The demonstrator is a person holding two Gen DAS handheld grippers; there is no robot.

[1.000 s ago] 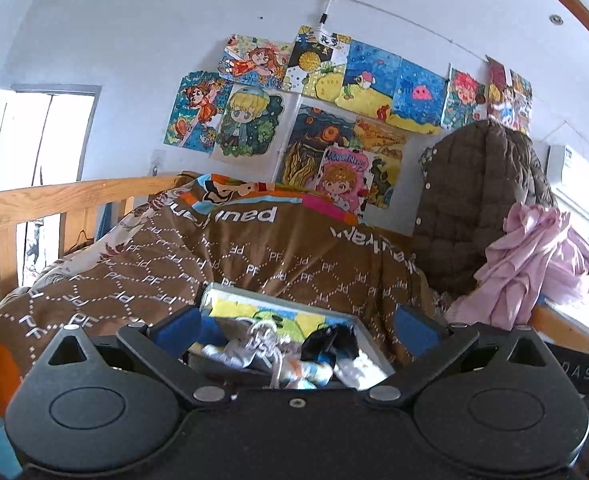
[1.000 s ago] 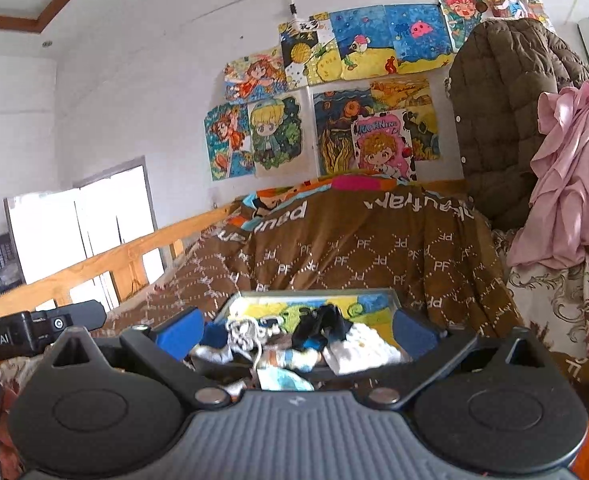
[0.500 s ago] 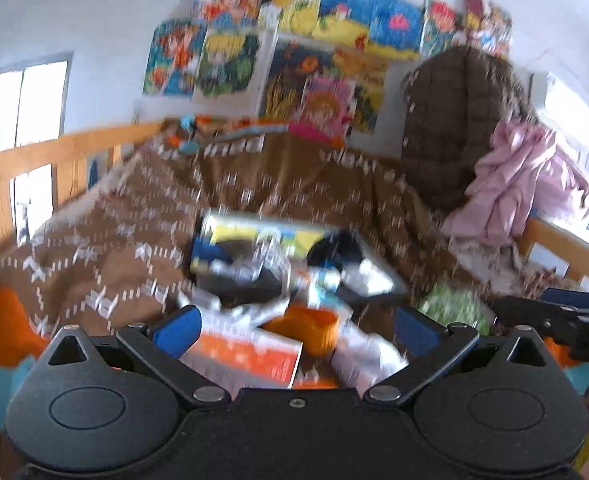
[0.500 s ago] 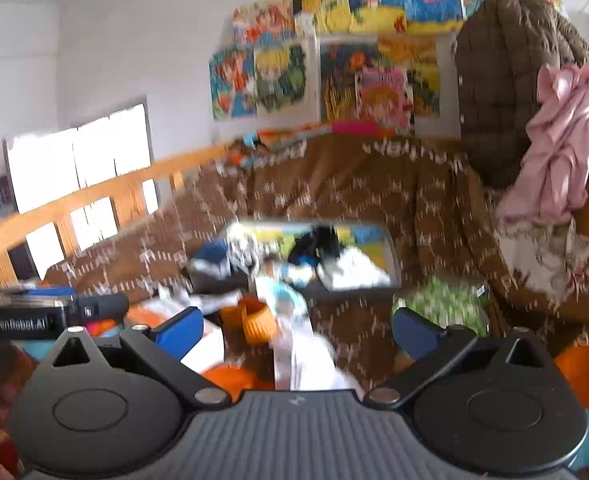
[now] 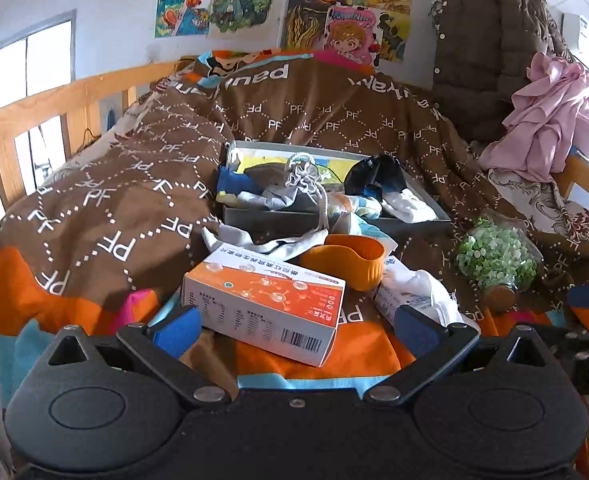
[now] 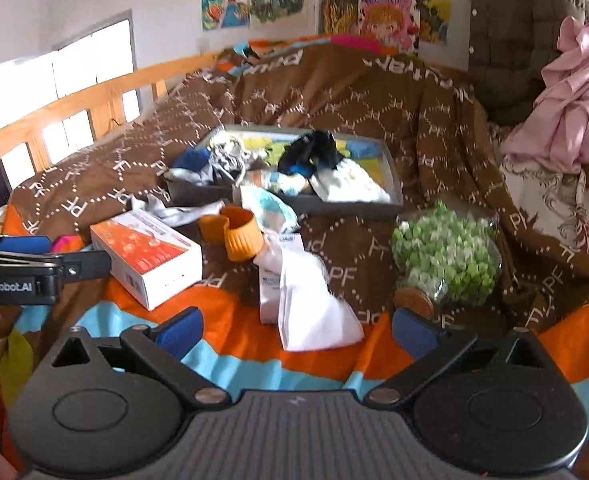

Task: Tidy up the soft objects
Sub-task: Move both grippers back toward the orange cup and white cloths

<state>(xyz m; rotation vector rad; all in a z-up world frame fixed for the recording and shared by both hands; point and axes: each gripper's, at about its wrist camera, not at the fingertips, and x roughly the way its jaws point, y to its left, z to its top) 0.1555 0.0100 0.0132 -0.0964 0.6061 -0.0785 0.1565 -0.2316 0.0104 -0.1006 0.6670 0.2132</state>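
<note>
Both of your grippers have tilted down since a second ago: then each view showed mostly wall posters and the quilt's upper fold, with only the tray visible between the fingers; now the clutter in front of the tray is in sight.

Left gripper [image 5: 294, 326]: jaws spread wide, nothing between them, hovering over the orange-and-white box [image 5: 264, 304] on the brown quilt [image 5: 106, 200].

Right gripper [image 6: 294, 326]: jaws likewise apart and empty, above the orange and blue hem of the quilt, with a white soft item [image 6: 314, 304] lying just ahead of its fingers.

Grey tray [image 5: 430, 204]: sits on the quilt beyond the box and holds the soft pieces, namely a blue sock [image 5: 234, 182], a grey drawstring bundle [image 5: 298, 184], a dark sock [image 5: 378, 174] and a white sock [image 5: 408, 206].

One grey-white sock [image 5: 262, 244] lies outside the tray, draped between its front wall and the box. An orange cup [image 5: 352, 258] lies on its side beside it. A jar of green pieces [image 5: 498, 260] lies to the right, its cork toward you.
</note>
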